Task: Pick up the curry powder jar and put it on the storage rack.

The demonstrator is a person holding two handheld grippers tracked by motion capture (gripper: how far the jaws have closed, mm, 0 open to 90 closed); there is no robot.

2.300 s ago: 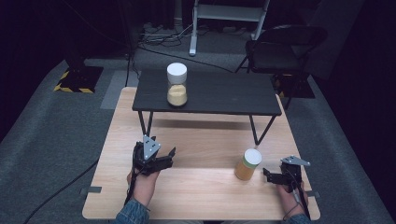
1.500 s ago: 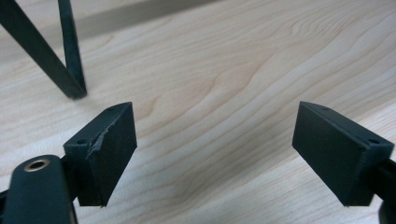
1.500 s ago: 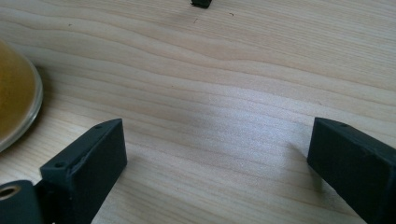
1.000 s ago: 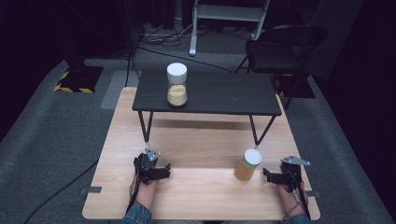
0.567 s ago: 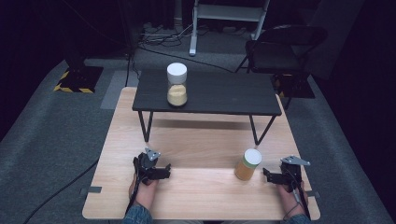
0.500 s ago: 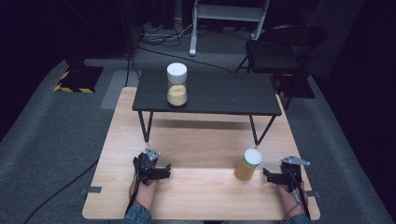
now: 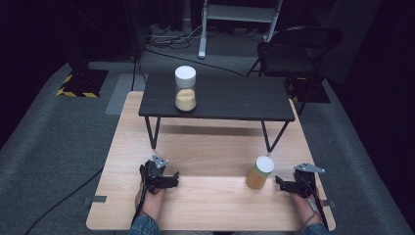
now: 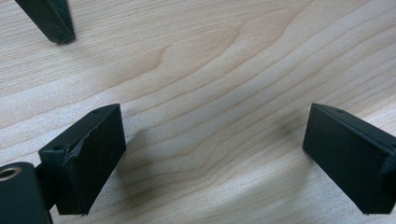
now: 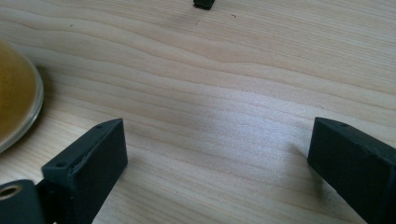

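Jar w/ amber fill (image 7: 259, 172) = nearest item to the grippers; stands upright on the wooden tabletop (image 7: 215, 156), front-right area, pale lid on top, just left of the R gripper, not touching it. In the right gripper view its amber base (image 9: 16, 93) sits at the left edge, beside the jaw, small gap.

Largest to smallest:
- Wooden tabletop: light grain, carries everything below.
- Black low table (image 7: 220, 98): stands on far half of the tabletop, thin black legs. One leg foot (image 8: 49, 21) shows top-left in the left gripper view; another foot (image 9: 204, 3) at top edge of the right gripper view.
- Second jar (image 7: 185, 88): white lid, yellowish fill in lower half, upright on the black low table, left of centre.
- Amber jar: as above.
- L gripper (image 7: 164, 181): near front-left edge of tabletop, hand behind it. Jaws spread wide, bare wood between them, nothing gripped; they have just been opening.
- R gripper (image 7: 286, 185): near front-right edge, pointing toward the amber jar. Jaws released, wide apart, only wood between.

Both grippers low over the wood, well apart from each other.
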